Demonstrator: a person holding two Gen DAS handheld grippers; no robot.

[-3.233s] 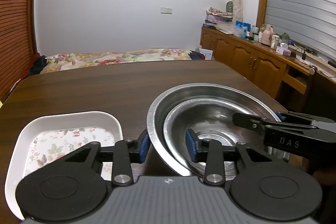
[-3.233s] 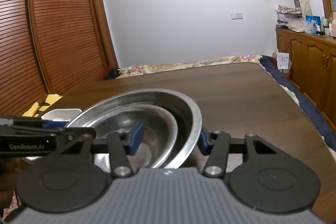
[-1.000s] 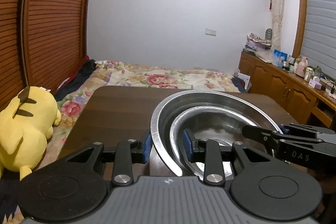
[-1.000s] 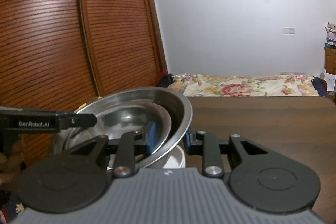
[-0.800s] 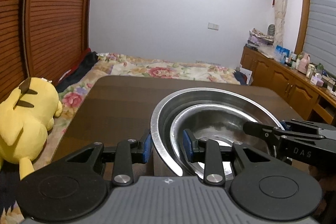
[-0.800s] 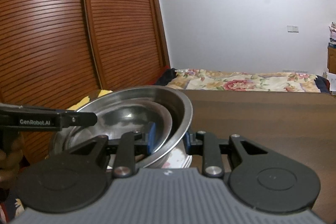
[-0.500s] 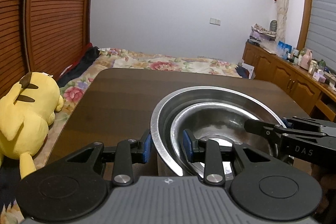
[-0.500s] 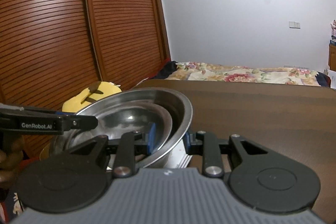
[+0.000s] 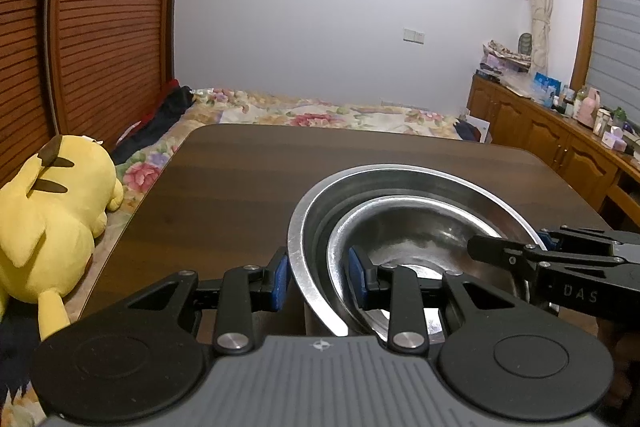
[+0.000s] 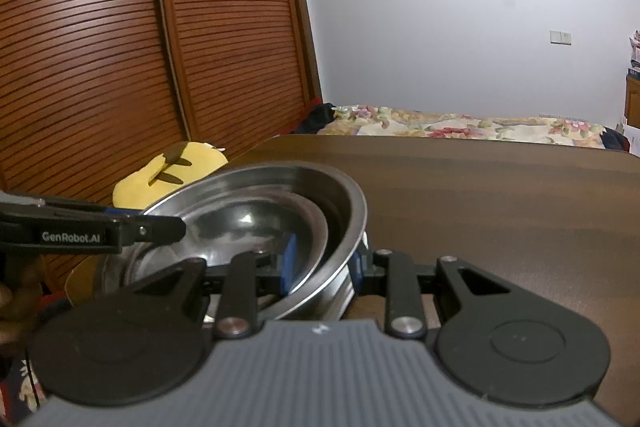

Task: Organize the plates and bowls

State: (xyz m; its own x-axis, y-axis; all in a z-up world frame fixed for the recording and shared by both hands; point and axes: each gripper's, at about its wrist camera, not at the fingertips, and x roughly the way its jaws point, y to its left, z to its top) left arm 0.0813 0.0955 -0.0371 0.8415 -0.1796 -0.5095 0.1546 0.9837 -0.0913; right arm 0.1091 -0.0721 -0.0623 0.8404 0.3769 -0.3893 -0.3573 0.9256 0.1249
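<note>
Two steel bowls are nested, a small bowl [image 9: 420,227] inside a large bowl [image 9: 420,174], and both are held over the dark wooden table [image 9: 248,179]. My left gripper [image 9: 318,281] is shut on their left rims, one blue pad outside the large bowl and one inside the small one. My right gripper [image 10: 322,263] is shut on the opposite rims of the large bowl [image 10: 280,175] and small bowl [image 10: 248,215]. Each gripper shows in the other's view: the right gripper [image 9: 516,255] and the left gripper [image 10: 152,227]. What lies under the bowls is hidden.
A yellow plush toy [image 9: 44,207] lies off the table's left edge on a floral bed [image 9: 320,115]. Slatted wooden wardrobe doors [image 10: 120,47] stand on the left. A wooden sideboard [image 9: 560,147] with small items runs along the right. The table [image 10: 500,195] stretches ahead and right.
Since the earliest frames both grippers have carried the nested bowls to the left, and the white floral plate has dropped out of view. Over the last second the views tipped slightly down; both grips are unchanged.
</note>
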